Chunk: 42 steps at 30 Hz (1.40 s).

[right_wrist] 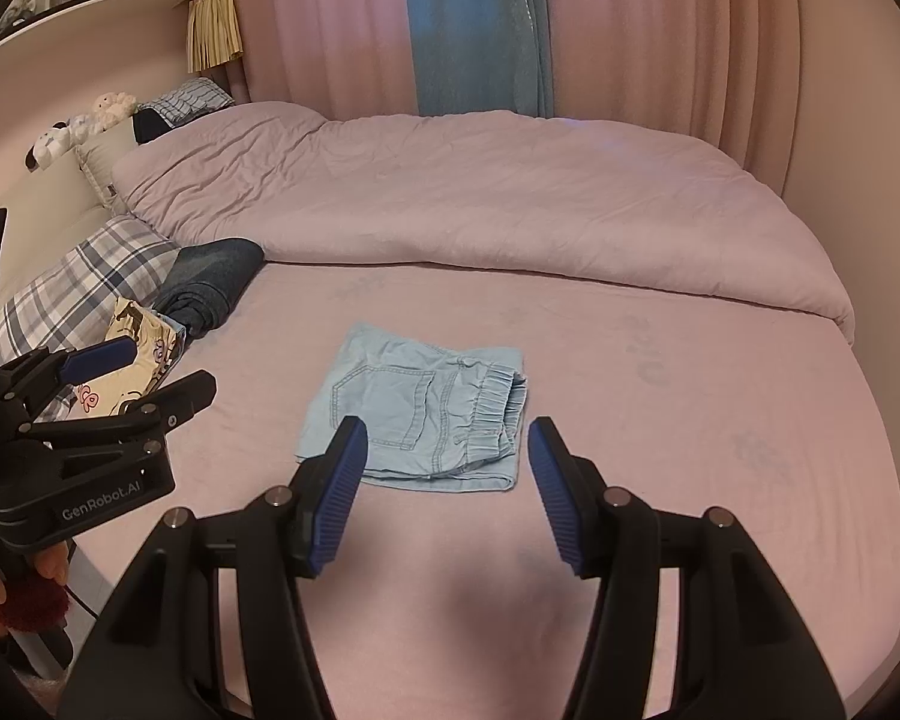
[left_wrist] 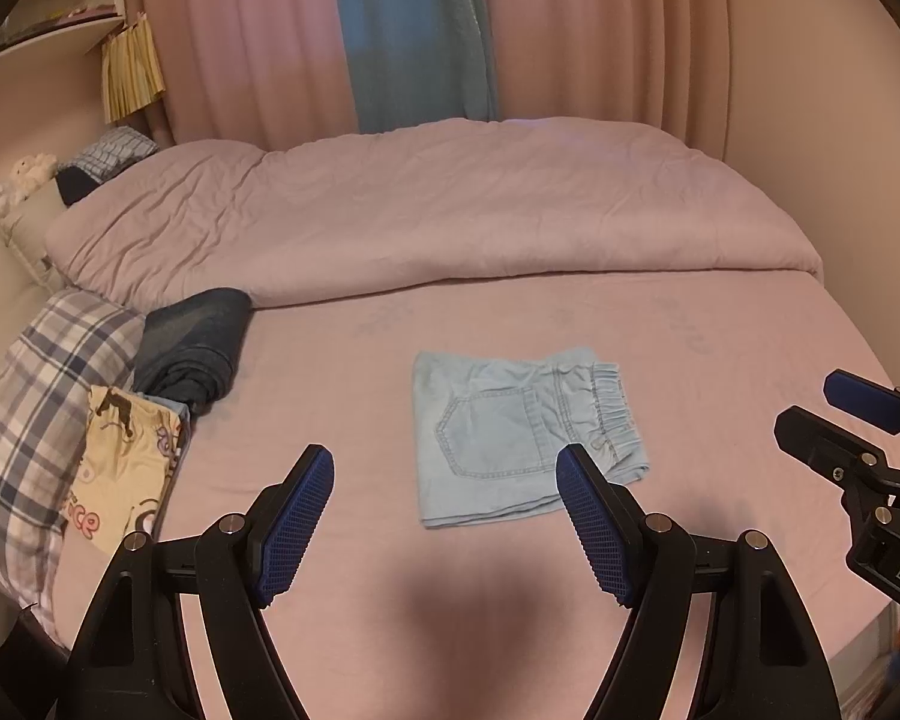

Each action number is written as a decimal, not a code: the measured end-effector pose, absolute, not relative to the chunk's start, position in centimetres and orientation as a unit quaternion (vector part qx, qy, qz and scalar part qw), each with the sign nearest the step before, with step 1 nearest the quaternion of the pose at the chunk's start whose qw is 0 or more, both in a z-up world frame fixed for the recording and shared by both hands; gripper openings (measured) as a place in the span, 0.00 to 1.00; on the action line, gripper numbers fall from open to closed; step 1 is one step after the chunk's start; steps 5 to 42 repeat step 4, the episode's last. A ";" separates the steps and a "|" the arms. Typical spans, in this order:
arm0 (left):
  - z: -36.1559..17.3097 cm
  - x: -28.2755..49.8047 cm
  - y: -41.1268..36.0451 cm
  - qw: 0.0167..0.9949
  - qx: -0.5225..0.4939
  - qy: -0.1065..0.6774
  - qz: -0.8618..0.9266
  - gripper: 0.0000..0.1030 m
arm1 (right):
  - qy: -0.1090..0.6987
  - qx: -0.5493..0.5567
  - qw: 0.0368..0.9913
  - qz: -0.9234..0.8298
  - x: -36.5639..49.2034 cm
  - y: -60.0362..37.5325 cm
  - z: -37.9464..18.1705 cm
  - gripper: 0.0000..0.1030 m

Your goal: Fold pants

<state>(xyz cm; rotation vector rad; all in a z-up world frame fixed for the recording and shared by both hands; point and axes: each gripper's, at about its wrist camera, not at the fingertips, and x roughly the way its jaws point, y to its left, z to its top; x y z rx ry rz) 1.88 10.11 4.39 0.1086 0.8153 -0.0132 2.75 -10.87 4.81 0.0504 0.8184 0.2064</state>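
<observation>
- Your left gripper (left_wrist: 444, 468) hangs above the bed sheet (left_wrist: 342, 396) with its blue-padded fingers (left_wrist: 297, 531) spread wide and nothing between them.
- Your right gripper (right_wrist: 447, 441) is just as wide apart and holds nothing.
- The pants (left_wrist: 519, 435), light blue denim, lie folded into a compact rectangle on the sheet, back pocket up and the elastic waistband to the right. In the left wrist view they sit just beyond and between your fingertips, leaning toward the right finger; in the right wrist view the pants (right_wrist: 423, 405) lie just past the fingertips, nearer the left one.
- Neither gripper touches the fabric.
- Well to the left of your left fingers, a dark folded garment (left_wrist: 195, 354) rests against a plaid pillow (left_wrist: 36, 414) and a cartoon-print cloth (left_wrist: 123, 468).
- Beyond the fingertips a rumpled duvet (left_wrist: 426, 222) spans the far half of the bed.
- No container shows in either view.
</observation>
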 end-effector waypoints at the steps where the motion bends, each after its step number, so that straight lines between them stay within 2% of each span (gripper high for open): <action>1: 4.4 1.9 10.1 0.916 0.052 0.397 -0.006 0.75 | 0.397 0.025 0.912 0.100 2.7 -10.9 4.9 0.55; 42: 4.4 2.0 10.1 0.916 0.051 0.399 -0.008 0.75 | 0.396 0.025 0.912 0.100 2.6 -11.2 4.9 0.55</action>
